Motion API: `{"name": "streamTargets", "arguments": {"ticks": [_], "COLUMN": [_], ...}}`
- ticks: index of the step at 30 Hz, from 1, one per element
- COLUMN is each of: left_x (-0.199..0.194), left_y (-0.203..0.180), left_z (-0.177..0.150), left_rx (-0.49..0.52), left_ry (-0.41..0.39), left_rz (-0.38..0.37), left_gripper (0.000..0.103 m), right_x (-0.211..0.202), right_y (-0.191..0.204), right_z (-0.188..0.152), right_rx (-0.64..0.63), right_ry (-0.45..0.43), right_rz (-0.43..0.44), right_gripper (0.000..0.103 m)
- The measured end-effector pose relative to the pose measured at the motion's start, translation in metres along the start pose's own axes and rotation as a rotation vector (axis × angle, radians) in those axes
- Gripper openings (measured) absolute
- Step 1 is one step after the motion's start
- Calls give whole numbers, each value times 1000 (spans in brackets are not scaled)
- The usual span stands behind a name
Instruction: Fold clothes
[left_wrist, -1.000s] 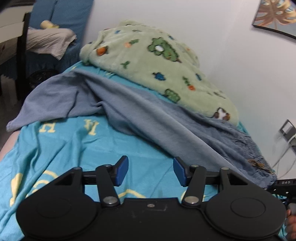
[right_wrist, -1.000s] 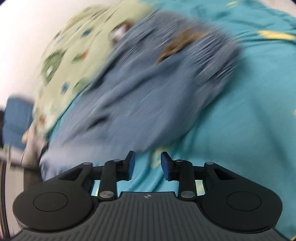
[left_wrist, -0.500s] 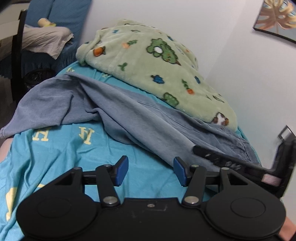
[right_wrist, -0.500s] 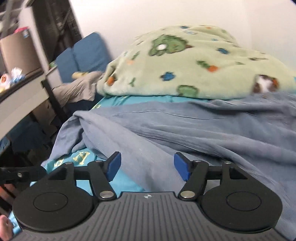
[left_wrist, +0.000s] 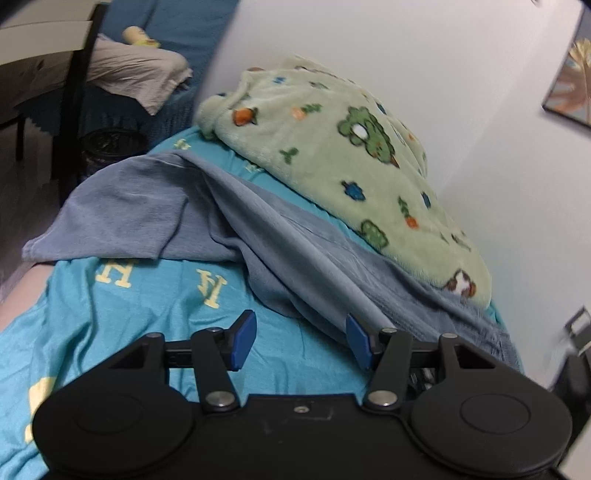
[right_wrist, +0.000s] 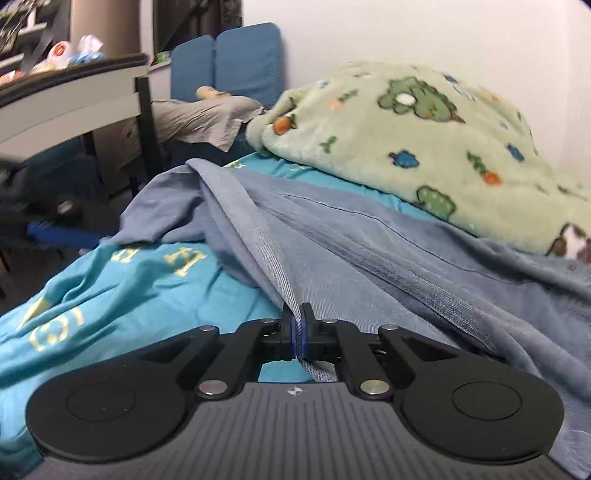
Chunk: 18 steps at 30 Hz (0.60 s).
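Note:
A grey-blue pair of trousers lies rumpled across a teal bedsheet. It also shows in the right wrist view. My right gripper is shut on a raised fold of the trousers' edge, pulling it into a taut ridge. My left gripper is open and empty, just above the sheet, with its right fingertip close to the trousers' near edge. The left gripper shows blurred at the left edge of the right wrist view.
A green fleece blanket with animal prints lies bunched along the white wall behind the trousers. A blue chair with grey cloth and a desk stand past the bed's far end. A framed picture hangs on the wall.
My right gripper swung to face the trousers, then closed on a fold of their edge and lifted it. My left gripper stayed open and shifted slightly.

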<state>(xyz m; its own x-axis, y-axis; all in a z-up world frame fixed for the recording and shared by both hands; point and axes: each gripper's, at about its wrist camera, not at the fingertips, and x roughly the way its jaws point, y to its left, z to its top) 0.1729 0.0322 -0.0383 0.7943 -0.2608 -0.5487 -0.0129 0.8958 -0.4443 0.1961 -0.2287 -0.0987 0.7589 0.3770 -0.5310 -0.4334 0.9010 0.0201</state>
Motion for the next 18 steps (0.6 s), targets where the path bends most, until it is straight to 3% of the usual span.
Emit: {"name": "streamTargets", "arguments": {"ticks": [3,6,11,13,18], "left_x": [-12,-19,-19,-16,-16], "left_y": [5,6,4,7,15], "left_z": [5,7,5,3,-2], "left_rx": [-29,-32,-9,0,-6], "left_ry": [-26,-48,-45,-38,-28], "left_rz": [0,7,35,50,85], "left_gripper": [51,50,49,49,49], "right_x": [-20,-29,-13,-17,-32], "right_y": [20,36,56,56,34], "right_z": [-7,-24,-57,-54,-46], "right_rx": [-72,-143,-227,-181,103], "right_ry": [34,124,288,277,251], "right_rz": [-17,-27,-66,-81,-75], "right_gripper": [3,3,3,5,13]}}
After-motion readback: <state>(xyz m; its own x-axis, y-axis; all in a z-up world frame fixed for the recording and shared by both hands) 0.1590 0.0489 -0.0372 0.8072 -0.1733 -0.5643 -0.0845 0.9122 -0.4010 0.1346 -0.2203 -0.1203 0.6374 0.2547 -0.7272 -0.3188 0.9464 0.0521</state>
